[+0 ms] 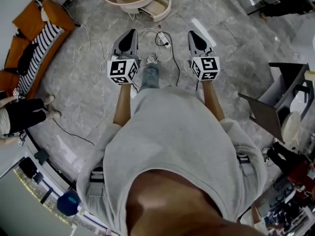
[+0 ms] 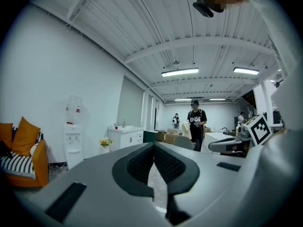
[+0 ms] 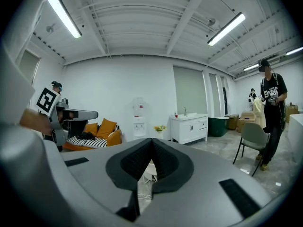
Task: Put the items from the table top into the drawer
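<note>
Reaching forward side by side over the grey veined marble floor (image 1: 83, 77), both grippers point toward the round cream table with a raised rim (image 1: 114, 2) at the top edge of the head view, well apart from it; the table's shallow pale wooden drawer (image 1: 158, 7) stands pulled out on the side facing the person, and it looks empty, though it is small at this range; what lies on the table top cannot be made out beyond a thin brownish streak.

The left gripper (image 1: 131, 32) has its dark ribbed jaws brought together at the tips with nothing between them, as its own view shows (image 2: 154, 148); the right gripper (image 1: 196, 34) is likewise closed tip to tip and empty (image 3: 152, 144); each carries its white cube with black square markers just above the person's forearm.

A tangle of white cables with a power strip (image 1: 162, 44) lies on the floor between the two grippers; an orange sofa (image 1: 27, 21) bearing a black-and-white striped cushion (image 1: 43, 50) sits at the left edge.
</note>
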